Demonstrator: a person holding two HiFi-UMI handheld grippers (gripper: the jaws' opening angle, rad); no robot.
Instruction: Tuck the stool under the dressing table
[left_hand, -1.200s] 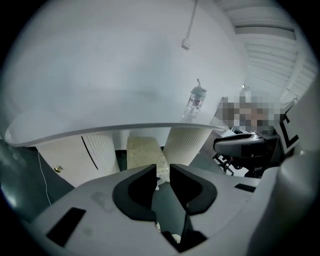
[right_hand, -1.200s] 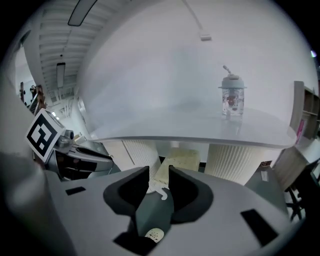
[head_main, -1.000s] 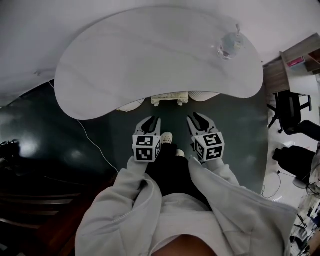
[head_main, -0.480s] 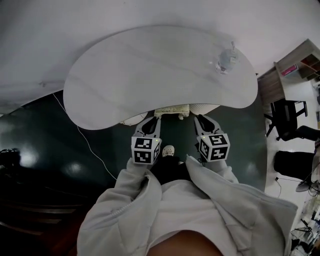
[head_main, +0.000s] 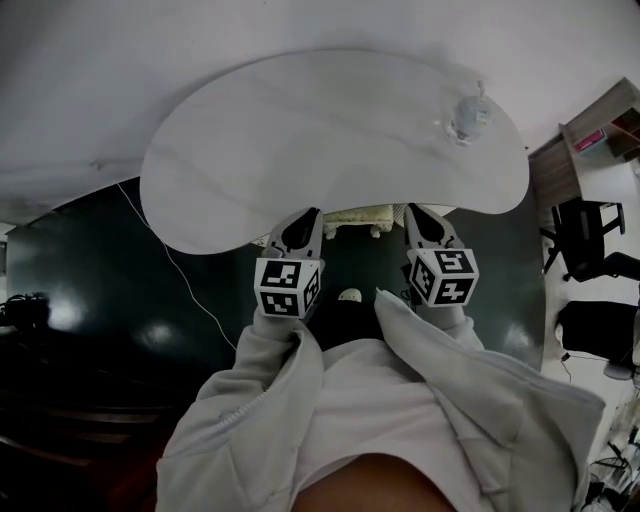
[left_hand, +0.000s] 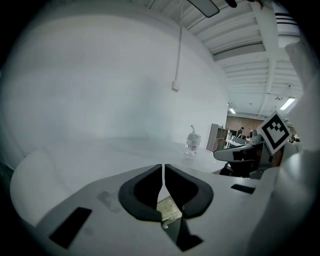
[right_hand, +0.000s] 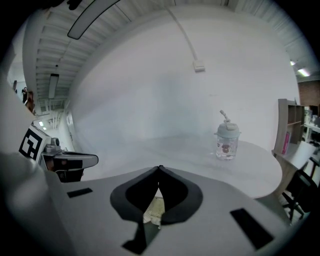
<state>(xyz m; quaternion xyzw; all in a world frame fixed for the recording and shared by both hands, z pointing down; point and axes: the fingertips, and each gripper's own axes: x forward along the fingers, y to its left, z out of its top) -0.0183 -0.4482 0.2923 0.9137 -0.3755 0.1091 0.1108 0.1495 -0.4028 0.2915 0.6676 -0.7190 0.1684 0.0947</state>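
Cream cushioned stool (head_main: 352, 215) sits mostly beneath the white kidney-shaped tabletop (head_main: 330, 130), with only a strip showing at its near edge. Left gripper (head_main: 311, 213) and right gripper (head_main: 412, 211) are both pinched together, empty, over that edge. Tuck looks done; draw back without clipping the rim.

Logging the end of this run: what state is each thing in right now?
Stool: tucked under the table, only its near edge showing.
Bottle: upright on the table, capped.
Left gripper: shut, empty.
Right gripper: shut, empty.
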